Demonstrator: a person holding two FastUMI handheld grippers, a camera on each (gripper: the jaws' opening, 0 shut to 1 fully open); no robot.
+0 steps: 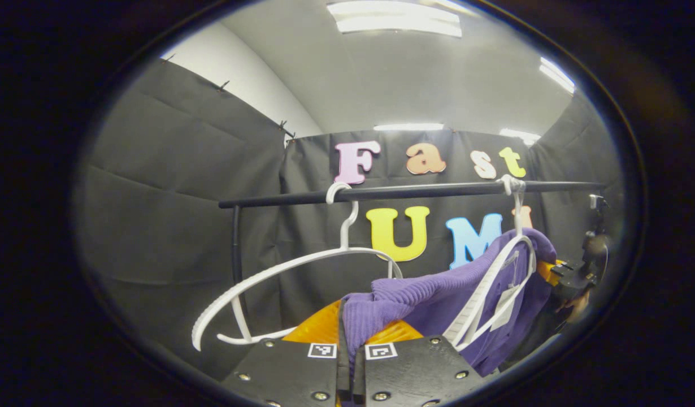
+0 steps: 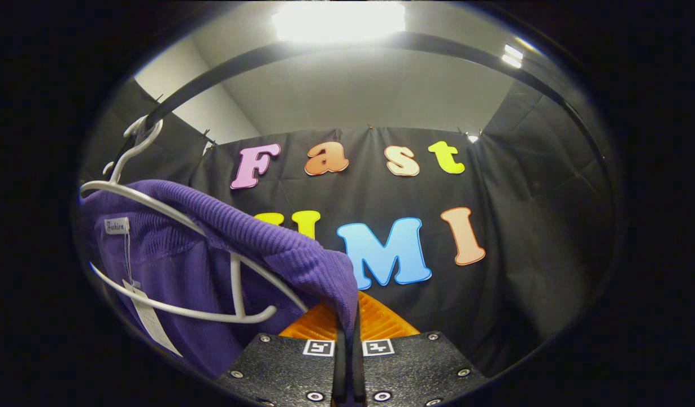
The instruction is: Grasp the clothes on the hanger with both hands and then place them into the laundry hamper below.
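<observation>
In the left gripper view, the left tool (image 1: pixel 351 362) at the bottom centre of the frame is pinched narrow on a fold of the purple ribbed knit garment (image 1: pixel 438 294), its two fingers pressing the cloth between them. The garment drapes up and to the right over a white plastic hanger (image 1: pixel 494 282) hooked on the black horizontal rail (image 1: pixel 409 191). A second, bare white plastic hanger (image 1: pixel 279 271) swings tilted at centre left on the same rail. The other tool, with a hand behind it, shows at the right edge just beside the garment.

In the right gripper view, the right tool (image 2: pixel 347 362) at bottom centre is likewise clamped tight on a hanging corner of the purple garment (image 2: pixel 212 249), which fills the left of the frame over its hanger (image 2: pixel 172 215), a paper tag (image 2: pixel 150 322) dangling at lower left.
</observation>
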